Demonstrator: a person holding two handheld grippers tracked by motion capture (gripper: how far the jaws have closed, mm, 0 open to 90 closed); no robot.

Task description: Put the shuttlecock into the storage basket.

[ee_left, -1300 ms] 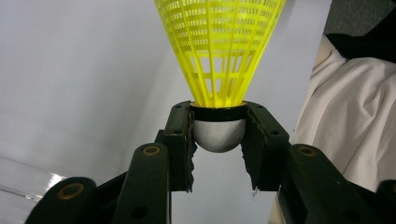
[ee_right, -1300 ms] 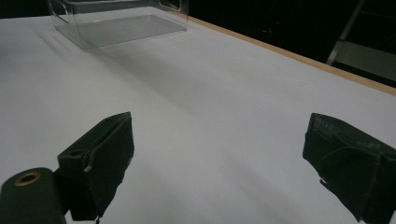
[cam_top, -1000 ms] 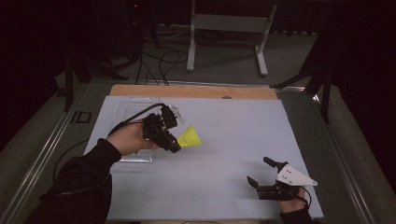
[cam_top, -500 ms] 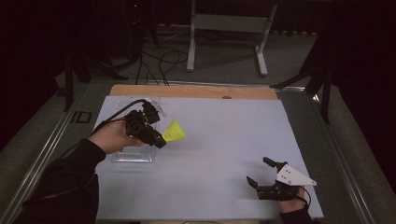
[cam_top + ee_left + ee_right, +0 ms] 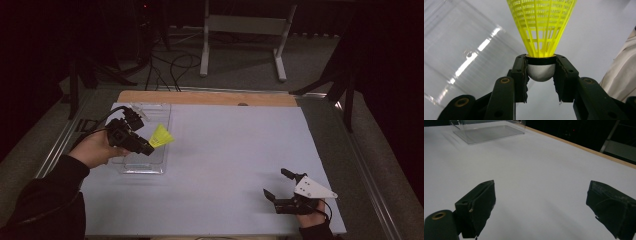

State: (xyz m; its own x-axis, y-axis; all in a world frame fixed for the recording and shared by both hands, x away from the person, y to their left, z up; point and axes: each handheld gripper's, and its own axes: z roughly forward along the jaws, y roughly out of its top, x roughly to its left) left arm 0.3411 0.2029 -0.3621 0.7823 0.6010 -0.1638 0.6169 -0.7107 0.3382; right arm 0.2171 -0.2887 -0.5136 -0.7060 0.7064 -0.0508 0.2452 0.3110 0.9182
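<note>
A yellow shuttlecock (image 5: 161, 136) with a net skirt and a silver rounded base (image 5: 541, 72) hangs in the air over the clear plastic box (image 5: 142, 167) at the table's left. My left gripper (image 5: 148, 148) is shut on that base, the jaws pressing it from both sides (image 5: 541, 75). The box's clear wall (image 5: 461, 55) lies just below and left of the shuttlecock. My right gripper (image 5: 278, 184) rests low near the table's front right corner, open, with bare white table between its jaws (image 5: 540, 202).
The white table top (image 5: 235, 145) has a wooden strip (image 5: 210, 98) along its far edge. The clear box (image 5: 487, 131) stands far off in the right gripper view. A metal stand (image 5: 242, 30) and cables (image 5: 175, 65) lie on the floor behind the table.
My left gripper has carried the shuttlecock leftward, from mid-table to above the clear box. The right gripper has stayed still.
</note>
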